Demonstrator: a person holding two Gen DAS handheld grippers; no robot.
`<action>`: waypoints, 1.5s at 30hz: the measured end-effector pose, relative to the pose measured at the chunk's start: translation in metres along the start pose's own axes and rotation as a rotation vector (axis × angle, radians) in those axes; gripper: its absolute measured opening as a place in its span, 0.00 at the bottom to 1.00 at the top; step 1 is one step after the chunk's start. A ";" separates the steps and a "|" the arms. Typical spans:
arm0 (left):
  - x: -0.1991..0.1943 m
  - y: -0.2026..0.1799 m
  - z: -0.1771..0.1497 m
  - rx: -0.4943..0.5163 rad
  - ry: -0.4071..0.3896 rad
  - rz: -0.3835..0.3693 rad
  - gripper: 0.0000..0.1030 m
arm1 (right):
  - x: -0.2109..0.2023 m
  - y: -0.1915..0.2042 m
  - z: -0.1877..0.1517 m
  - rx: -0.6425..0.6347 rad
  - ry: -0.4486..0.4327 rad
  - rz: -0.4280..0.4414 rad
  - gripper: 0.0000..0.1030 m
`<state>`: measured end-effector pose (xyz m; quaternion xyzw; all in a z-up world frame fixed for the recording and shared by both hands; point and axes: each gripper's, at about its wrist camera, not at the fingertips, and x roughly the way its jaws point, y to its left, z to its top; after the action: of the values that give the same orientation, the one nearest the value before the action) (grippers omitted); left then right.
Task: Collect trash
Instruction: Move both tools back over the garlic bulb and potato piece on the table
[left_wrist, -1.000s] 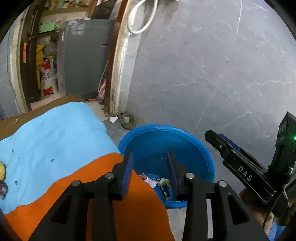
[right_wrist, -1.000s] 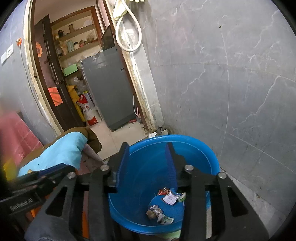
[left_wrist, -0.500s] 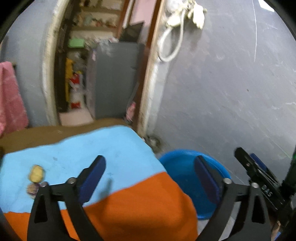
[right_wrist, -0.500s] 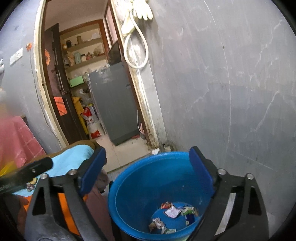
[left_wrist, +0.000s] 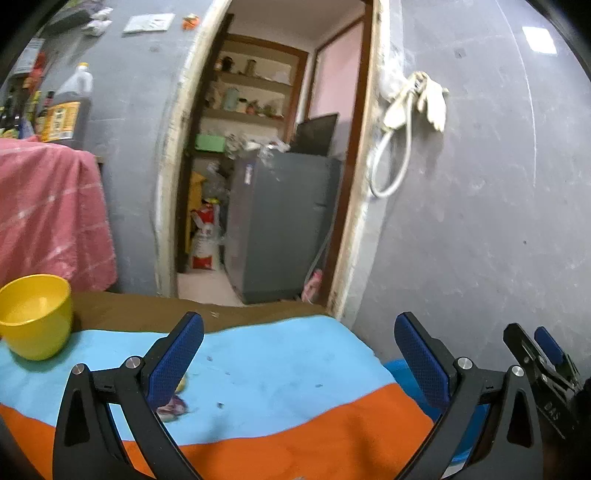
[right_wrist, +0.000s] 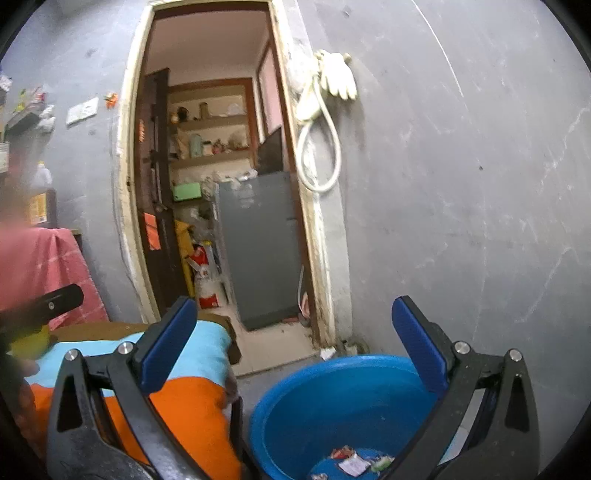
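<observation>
Grey wall w/ doorway ahead. Left wrist: your left gripper (left_wrist: 298, 360) jaws have just been opening, now spread, nothing btwn; wrapper scraps (left_wrist: 173, 404) lie on blue-orange cloth (left_wrist: 277, 373) near yellow cup (left_wrist: 35, 315). Right wrist: right gripper (right_wrist: 293, 341) jaws spread, empty; blue tub (right_wrist: 332, 402) below holds trash (right_wrist: 354, 461).

Tub: blue plastic tub (right_wrist: 332, 398), round, upright on the floor beside the cloth-covered table.
Collected trash: crumpled wrappers (right_wrist: 354, 463) lying at its bottom.
Uncollected trash: small scraps (left_wrist: 173, 404) on the light-blue cloth.
</observation>
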<state>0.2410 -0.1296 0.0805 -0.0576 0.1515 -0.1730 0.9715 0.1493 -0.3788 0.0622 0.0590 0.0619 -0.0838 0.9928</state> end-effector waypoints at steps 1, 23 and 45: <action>-0.004 0.004 0.001 -0.002 -0.013 0.010 0.98 | -0.002 0.005 0.001 -0.007 -0.015 0.011 1.00; -0.069 0.090 -0.009 0.039 -0.137 0.225 0.98 | -0.008 0.095 -0.004 -0.109 -0.059 0.234 1.00; -0.058 0.155 -0.025 -0.031 -0.007 0.378 0.98 | 0.043 0.166 -0.037 -0.284 0.257 0.388 1.00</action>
<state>0.2307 0.0339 0.0477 -0.0438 0.1590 0.0152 0.9862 0.2160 -0.2180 0.0375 -0.0597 0.1863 0.1255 0.9726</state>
